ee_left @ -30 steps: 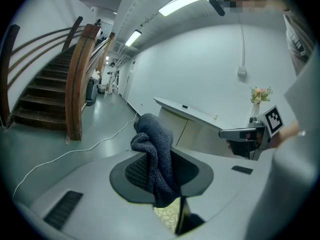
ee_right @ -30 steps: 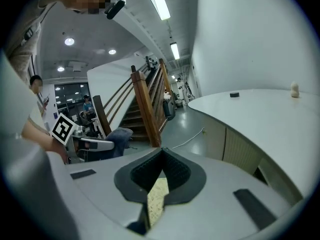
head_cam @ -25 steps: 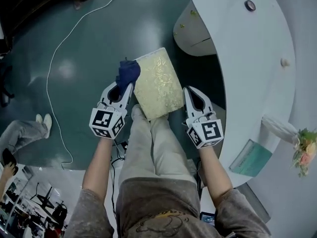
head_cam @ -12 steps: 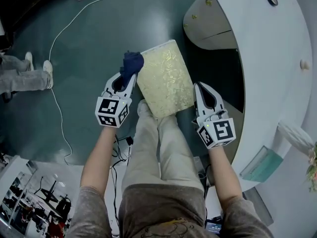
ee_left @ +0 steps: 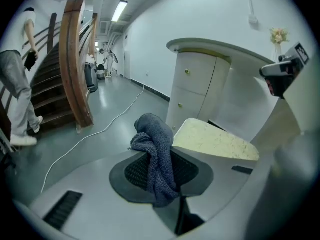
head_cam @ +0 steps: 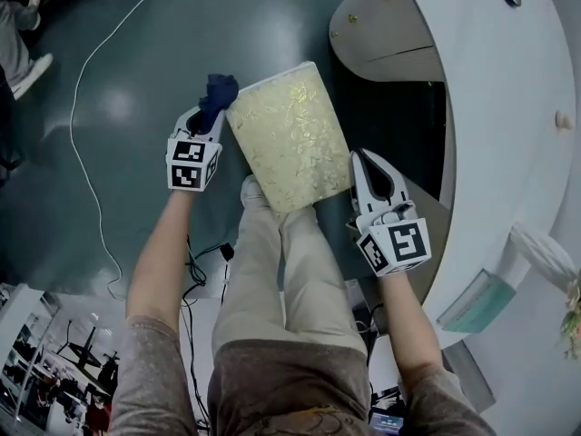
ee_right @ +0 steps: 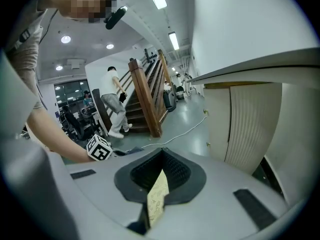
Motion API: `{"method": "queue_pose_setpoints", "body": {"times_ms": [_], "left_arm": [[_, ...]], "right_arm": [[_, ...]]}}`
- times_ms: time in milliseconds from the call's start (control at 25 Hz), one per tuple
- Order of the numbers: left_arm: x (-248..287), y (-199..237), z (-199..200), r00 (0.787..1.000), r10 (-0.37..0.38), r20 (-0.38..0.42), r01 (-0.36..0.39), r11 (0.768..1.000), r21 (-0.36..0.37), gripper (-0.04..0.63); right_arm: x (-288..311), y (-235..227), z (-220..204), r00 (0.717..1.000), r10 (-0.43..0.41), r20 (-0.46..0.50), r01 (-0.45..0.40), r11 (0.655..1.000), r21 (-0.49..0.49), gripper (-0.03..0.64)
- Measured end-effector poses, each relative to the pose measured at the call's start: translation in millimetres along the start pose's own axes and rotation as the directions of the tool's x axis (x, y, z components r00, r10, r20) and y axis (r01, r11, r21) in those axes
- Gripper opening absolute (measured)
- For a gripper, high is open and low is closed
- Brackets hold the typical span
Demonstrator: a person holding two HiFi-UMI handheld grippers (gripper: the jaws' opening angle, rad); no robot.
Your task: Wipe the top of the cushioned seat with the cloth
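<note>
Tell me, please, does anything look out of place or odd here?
The cloth is bunched in the left gripper, beside the far-left corner of the cushioned seat, not flat on its top. Nothing looks spilled or damaged.

No legible text anywhere

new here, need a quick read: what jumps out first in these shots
The gold-patterned cushioned seat fills the head view's middle. The left gripper clamps a dark blue cloth by its far left corner, while the right gripper pinches its near right edge.
</note>
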State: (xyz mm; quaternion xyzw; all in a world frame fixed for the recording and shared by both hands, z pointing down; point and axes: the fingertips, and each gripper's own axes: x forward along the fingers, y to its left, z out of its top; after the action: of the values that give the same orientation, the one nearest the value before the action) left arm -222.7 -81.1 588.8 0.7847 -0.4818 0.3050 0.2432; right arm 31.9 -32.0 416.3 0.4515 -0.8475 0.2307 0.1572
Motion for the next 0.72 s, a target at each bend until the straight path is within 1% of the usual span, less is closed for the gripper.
{"method": "queue_pose_setpoints", "body": {"times_ms": [80, 160, 240, 520, 720], "left_arm": [[10.9, 3.8, -8.6, 0.999, 0.000, -0.040, 0.001, 1.000, 0.023, 0.092], [20.0, 7.2, -17.9, 0.997, 0.003, -0.080, -0.001, 1.000, 0.024, 0.092], [25.3, 8.0, -24.6, 0.994, 0.002, -0.105, 0.001, 1.000, 0.022, 0.092], [32.0, -11.8, -33.8, 0.988, -0.049, -0.147, 0.059, 0.996, 0.063, 0.092], [30.6, -26.1, -38.2, 0.985, -0.087, -0.150, 0.095, 0.994, 0.047, 0.092]], "right_arm": [[-0.5, -1.1, -1.1, 1.000, -0.001, -0.008, 0.001, 1.000, -0.003, 0.003], [-0.9, -2.7, -1.4, 1.000, -0.003, -0.011, 0.003, 1.000, -0.006, 0.003], [-2.0, -3.8, -2.5, 1.000, -0.008, -0.013, 0.008, 1.000, -0.002, 0.003], [-4.8, -6.0, -8.3, 1.000, -0.019, -0.023, 0.019, 1.000, 0.009, 0.003], [-6.0, -5.8, -8.7, 1.000, -0.026, -0.015, 0.026, 1.000, 0.014, 0.003]]}}
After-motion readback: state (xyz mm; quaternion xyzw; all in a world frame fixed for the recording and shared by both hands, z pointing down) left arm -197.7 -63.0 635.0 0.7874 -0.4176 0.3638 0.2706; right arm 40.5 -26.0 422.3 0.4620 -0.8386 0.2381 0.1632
